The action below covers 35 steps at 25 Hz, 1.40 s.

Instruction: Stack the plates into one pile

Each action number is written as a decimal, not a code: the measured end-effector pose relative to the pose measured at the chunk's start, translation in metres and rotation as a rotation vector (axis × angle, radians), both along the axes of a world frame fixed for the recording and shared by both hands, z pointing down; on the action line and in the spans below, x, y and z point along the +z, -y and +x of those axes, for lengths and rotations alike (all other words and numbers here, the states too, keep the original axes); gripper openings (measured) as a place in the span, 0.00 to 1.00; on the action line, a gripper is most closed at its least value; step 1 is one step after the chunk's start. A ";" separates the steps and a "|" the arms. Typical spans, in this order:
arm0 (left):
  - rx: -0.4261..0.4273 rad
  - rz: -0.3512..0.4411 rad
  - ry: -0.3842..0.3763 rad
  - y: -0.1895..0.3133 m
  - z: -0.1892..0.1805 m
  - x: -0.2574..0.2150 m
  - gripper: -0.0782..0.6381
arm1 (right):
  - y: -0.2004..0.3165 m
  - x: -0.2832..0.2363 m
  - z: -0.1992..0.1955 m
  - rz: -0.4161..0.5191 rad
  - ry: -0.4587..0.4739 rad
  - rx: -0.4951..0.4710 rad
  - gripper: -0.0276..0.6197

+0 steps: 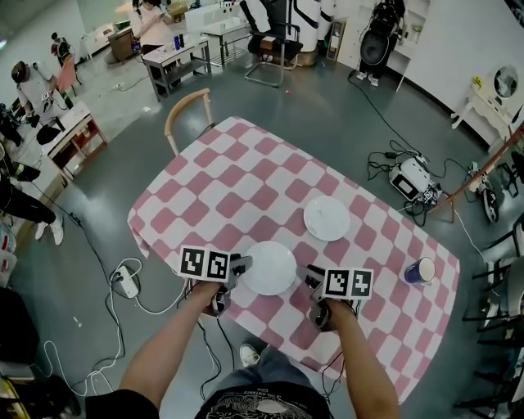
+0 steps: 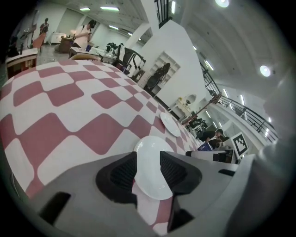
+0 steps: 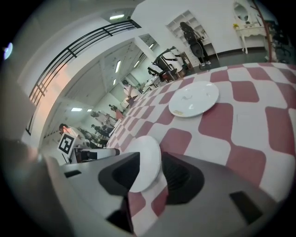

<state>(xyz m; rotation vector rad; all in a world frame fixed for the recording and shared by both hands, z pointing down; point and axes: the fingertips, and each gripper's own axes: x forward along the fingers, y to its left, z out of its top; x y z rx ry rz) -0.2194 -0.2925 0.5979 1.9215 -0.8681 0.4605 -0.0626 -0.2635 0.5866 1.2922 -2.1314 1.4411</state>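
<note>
As left claw (image 1: pixel 243 263), right claw (image 1: pixel 309 272) gape astride one plate (image 1: pixel 268 268), second plate (image 1: pixel 327 218) lies apart.

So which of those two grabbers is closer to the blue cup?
Right. The right gripper sits between the near plate and the blue cup; the left gripper is across that plate, farther off.

Bright, even indoor light; heavy fisheye bend
Ceiling lamps (image 2: pixel 111 8) high above the left gripper (image 2: pixel 148 156) give soft shadows. Both gripper views bow and go black at the rim; its body and that of the right gripper (image 3: pixel 151 159), close to the lens, look blurred.
</note>
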 end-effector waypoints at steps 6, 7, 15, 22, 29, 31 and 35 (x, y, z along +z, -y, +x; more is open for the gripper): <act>0.015 0.157 0.042 0.014 0.016 -0.042 0.38 | 0.002 -0.034 0.030 0.113 -0.068 0.043 0.32; 0.018 0.188 0.056 0.017 0.018 -0.051 0.38 | 0.003 -0.040 0.035 0.130 -0.079 0.051 0.32; 0.082 0.415 0.133 0.034 0.047 -0.119 0.40 | 0.005 -0.102 0.088 0.286 -0.169 0.140 0.37; 0.118 0.574 0.168 0.041 0.072 -0.167 0.42 | 0.004 -0.164 0.125 0.440 -0.234 0.205 0.41; 0.129 0.704 0.193 0.051 0.092 -0.200 0.43 | 0.001 -0.205 0.155 0.568 -0.399 0.214 0.46; 0.127 0.738 0.203 0.055 0.096 -0.205 0.43 | 0.002 -0.208 0.164 0.590 -0.444 0.217 0.46; 0.135 0.751 0.206 0.063 0.104 -0.207 0.44 | 0.005 -0.207 0.175 0.593 -0.460 0.228 0.47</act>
